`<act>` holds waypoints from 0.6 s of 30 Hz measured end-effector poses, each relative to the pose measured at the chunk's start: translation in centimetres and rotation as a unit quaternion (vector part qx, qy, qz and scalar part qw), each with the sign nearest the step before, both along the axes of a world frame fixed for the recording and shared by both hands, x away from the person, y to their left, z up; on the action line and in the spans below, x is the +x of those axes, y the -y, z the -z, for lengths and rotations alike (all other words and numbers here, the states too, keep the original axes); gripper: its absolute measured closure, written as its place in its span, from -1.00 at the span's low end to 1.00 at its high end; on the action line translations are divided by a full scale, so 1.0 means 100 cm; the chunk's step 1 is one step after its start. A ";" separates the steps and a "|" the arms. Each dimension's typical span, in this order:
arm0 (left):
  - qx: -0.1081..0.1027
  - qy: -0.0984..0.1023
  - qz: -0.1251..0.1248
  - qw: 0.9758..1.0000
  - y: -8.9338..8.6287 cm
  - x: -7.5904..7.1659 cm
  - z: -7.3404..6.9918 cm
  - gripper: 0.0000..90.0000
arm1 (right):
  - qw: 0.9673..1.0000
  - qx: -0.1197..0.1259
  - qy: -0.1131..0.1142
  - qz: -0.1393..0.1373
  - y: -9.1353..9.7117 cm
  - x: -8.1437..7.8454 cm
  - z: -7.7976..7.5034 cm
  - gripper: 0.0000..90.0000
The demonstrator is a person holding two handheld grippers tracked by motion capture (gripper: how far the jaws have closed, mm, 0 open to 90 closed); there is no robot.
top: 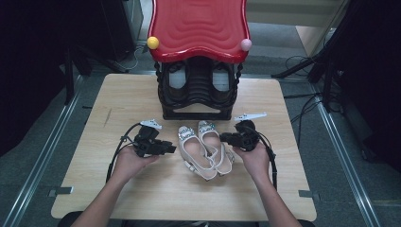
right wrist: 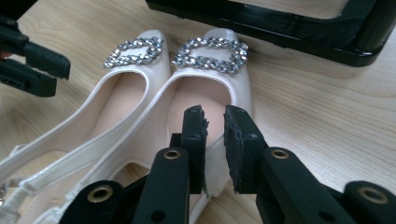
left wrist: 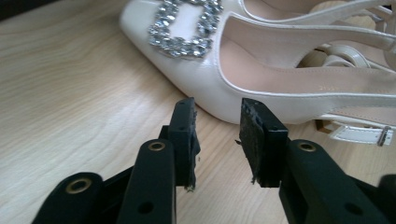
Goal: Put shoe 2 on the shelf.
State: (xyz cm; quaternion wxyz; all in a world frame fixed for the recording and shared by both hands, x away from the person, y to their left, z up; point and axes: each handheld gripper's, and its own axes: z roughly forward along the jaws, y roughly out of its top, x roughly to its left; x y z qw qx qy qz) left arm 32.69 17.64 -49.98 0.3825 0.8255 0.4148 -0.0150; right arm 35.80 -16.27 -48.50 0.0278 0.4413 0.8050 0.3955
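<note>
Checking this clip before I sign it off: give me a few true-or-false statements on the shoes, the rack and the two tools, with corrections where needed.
1. The pair of cream slingback shoes with rhinestone buckles lies on the light wooden table. True.
2. The left tool is clamped on a shoe. False: its jaws stand apart beside the shoe, with nothing between them.
3. The black shoe rack with the red wavy top stands behind the shoes. True.
4. The right tool holds a shoe in the air. False: its jaws are apart, and both shoes rest on the table.
5. The rack's shelves are empty. False: a dark pair sits inside.
</note>
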 end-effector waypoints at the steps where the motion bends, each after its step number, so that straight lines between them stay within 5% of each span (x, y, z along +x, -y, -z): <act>1: -0.002 0.001 -0.003 1.000 -0.002 0.000 -0.001 0.45 | 1.000 0.000 0.000 -0.001 -0.001 -0.001 -0.001 0.74; 18: 0.001 0.006 -0.023 1.000 -0.016 0.004 -0.004 0.22 | 0.998 -0.031 -0.018 -0.047 -0.038 -0.002 -0.009 0.56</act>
